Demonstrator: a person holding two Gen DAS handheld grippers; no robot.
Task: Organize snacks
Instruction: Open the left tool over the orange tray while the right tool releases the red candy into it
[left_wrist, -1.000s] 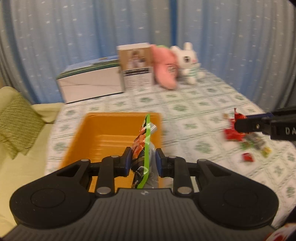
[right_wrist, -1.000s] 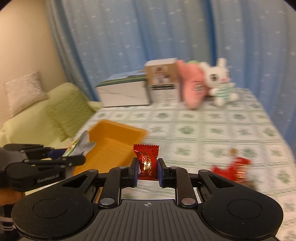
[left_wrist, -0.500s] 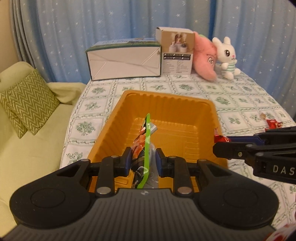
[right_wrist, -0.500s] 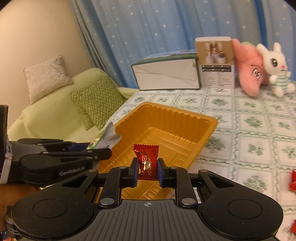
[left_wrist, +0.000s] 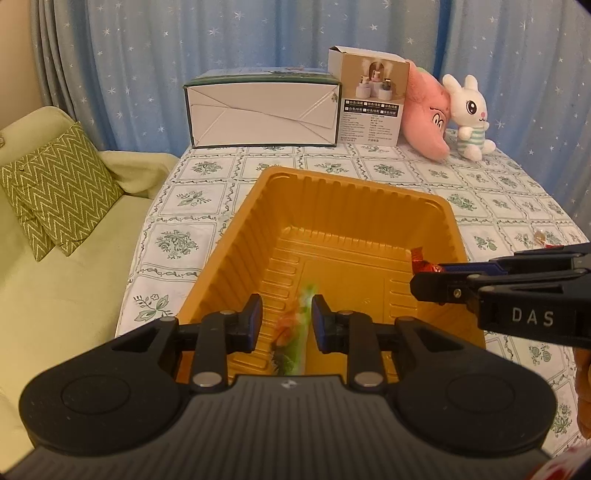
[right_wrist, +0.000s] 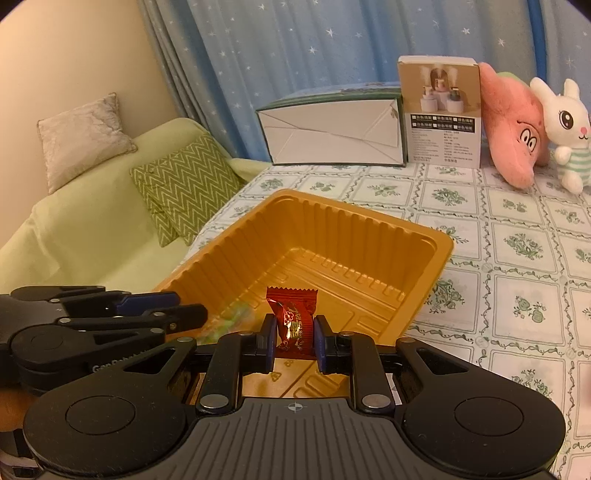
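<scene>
An orange plastic tray (left_wrist: 454, 229) sits on the patterned tablecloth; it also shows in the right wrist view (right_wrist: 439, 254). My left gripper (left_wrist: 287, 322) is open over the tray's near end. A green and orange snack packet (left_wrist: 293, 328), blurred, is dropping between its fingers into the tray; it shows as a green blur in the right wrist view (right_wrist: 229, 321). My right gripper (right_wrist: 294, 338) is shut on a red wrapped candy (right_wrist: 293, 321) above the tray's right side. It reaches in from the right in the left wrist view (left_wrist: 424, 275).
A white and green box (left_wrist: 262, 109), a small brown carton (left_wrist: 369, 96), a pink plush (left_wrist: 426, 118) and a white rabbit plush (left_wrist: 469, 114) stand at the table's far edge. A green sofa with a zigzag cushion (left_wrist: 55, 188) lies left. More candy (left_wrist: 546, 242) lies at right.
My left gripper has opened and let go of the green packet, which is falling into the tray. Both grippers have moved in over the tray. The right one still holds the red candy.
</scene>
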